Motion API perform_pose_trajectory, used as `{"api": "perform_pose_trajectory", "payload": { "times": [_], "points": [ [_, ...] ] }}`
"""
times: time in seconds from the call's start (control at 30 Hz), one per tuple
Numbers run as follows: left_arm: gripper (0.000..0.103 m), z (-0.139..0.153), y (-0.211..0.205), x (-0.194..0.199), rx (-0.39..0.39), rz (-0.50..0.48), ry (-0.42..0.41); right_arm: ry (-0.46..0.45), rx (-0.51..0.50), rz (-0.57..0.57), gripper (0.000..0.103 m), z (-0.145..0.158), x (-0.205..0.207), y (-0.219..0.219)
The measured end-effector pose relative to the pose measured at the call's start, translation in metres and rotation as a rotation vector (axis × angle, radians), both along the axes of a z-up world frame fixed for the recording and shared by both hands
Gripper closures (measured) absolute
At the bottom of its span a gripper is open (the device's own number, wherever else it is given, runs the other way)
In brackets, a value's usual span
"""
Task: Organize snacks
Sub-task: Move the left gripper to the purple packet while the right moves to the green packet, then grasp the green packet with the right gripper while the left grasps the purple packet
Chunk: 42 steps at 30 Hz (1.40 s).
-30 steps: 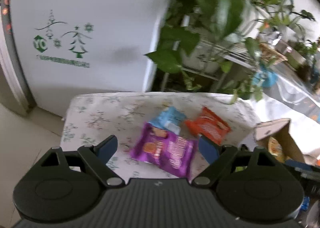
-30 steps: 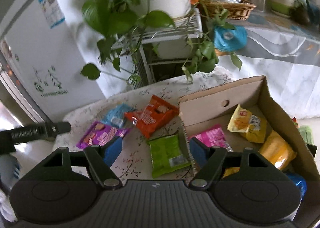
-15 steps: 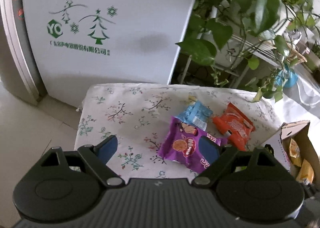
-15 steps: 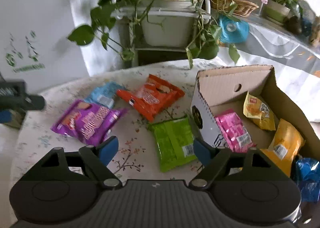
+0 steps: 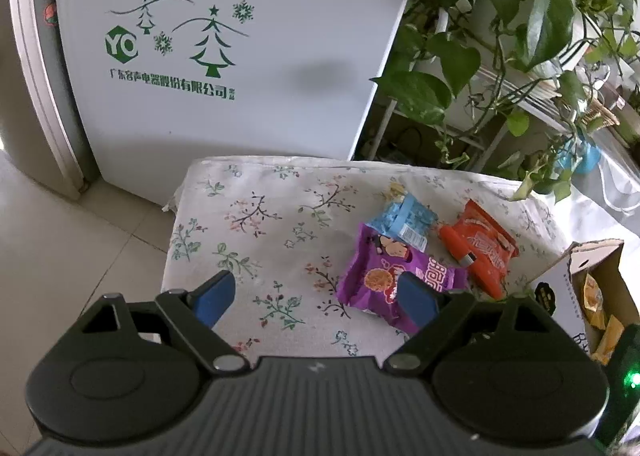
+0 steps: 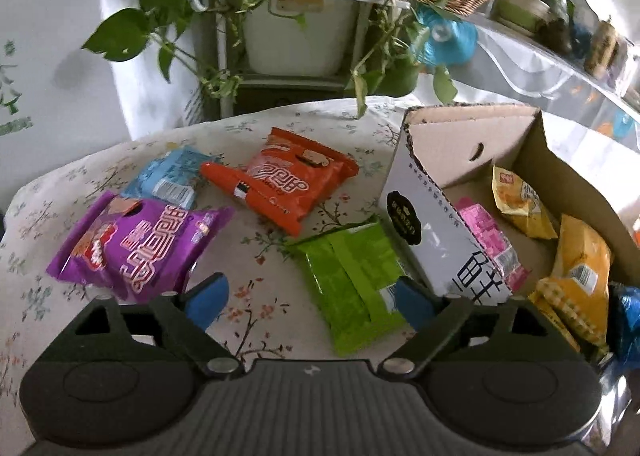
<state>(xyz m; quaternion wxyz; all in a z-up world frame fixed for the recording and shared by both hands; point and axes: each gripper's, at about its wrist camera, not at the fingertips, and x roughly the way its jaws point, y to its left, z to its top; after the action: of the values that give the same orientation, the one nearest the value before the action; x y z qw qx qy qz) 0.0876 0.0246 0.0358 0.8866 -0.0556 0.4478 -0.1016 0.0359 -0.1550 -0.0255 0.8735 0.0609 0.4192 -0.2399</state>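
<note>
Loose snack packs lie on a floral-clothed table (image 5: 256,216): a purple pack (image 5: 384,276) (image 6: 140,244), a light blue pack (image 5: 404,220) (image 6: 172,176), an orange pack (image 5: 480,244) (image 6: 284,180) and a green pack (image 6: 352,276). A cardboard box (image 6: 432,232) (image 5: 560,288) at the right holds pink and yellow packs. My left gripper (image 5: 316,298) hovers open above the cloth, left of the purple pack. My right gripper (image 6: 310,302) hangs low over the green pack's near end; its jaws are opening and the pads do not press on anything.
A white fridge (image 5: 240,48) stands behind the table's left end. Potted plants on a metal rack (image 6: 296,16) trail leaves over the far edge. A cloth-covered counter (image 6: 560,68) with a basket and pots runs at the back right. Tiled floor (image 5: 60,248) lies to the left.
The right gripper has come down and forward toward the green pack, and its jaws have widened. The left gripper's view has shifted left, so the packs now sit right of its fingers.
</note>
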Motion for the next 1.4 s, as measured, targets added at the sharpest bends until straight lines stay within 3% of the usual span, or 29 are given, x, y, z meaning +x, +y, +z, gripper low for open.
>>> {"api": "perform_pose_trajectory", "payload": {
  "times": [0.33,0.4,0.73,0.9,1.13,1.23,1.4],
  "points": [
    [0.015,-0.006,0.001,0.0,-0.02,0.025,0.038,0.01,0.05,-0.165,0.005,-0.009,0.016,-0.019],
    [0.015,-0.007,-0.001,0.0,-0.016,0.022,0.038,0.02,0.068,-0.178,0.0,-0.014,0.02,-0.024],
    [0.015,-0.01,-0.007,0.004,0.005,0.018,0.038,0.025,0.186,-0.068,0.0,-0.016,0.028,-0.014],
    [0.015,-0.01,-0.005,0.006,0.011,0.041,0.035,0.014,0.16,-0.027,0.002,-0.01,0.027,-0.006],
    [0.015,-0.013,-0.006,0.007,0.002,0.039,0.046,0.014,0.139,-0.015,0.002,-0.017,0.037,-0.03],
    [0.015,-0.014,-0.008,0.009,-0.004,0.028,0.051,0.029,0.2,0.041,0.003,-0.02,0.04,-0.037],
    [0.015,-0.017,-0.016,0.012,-0.007,-0.001,0.052,0.038,0.136,0.145,0.039,-0.016,0.033,-0.026]
  ]
}}
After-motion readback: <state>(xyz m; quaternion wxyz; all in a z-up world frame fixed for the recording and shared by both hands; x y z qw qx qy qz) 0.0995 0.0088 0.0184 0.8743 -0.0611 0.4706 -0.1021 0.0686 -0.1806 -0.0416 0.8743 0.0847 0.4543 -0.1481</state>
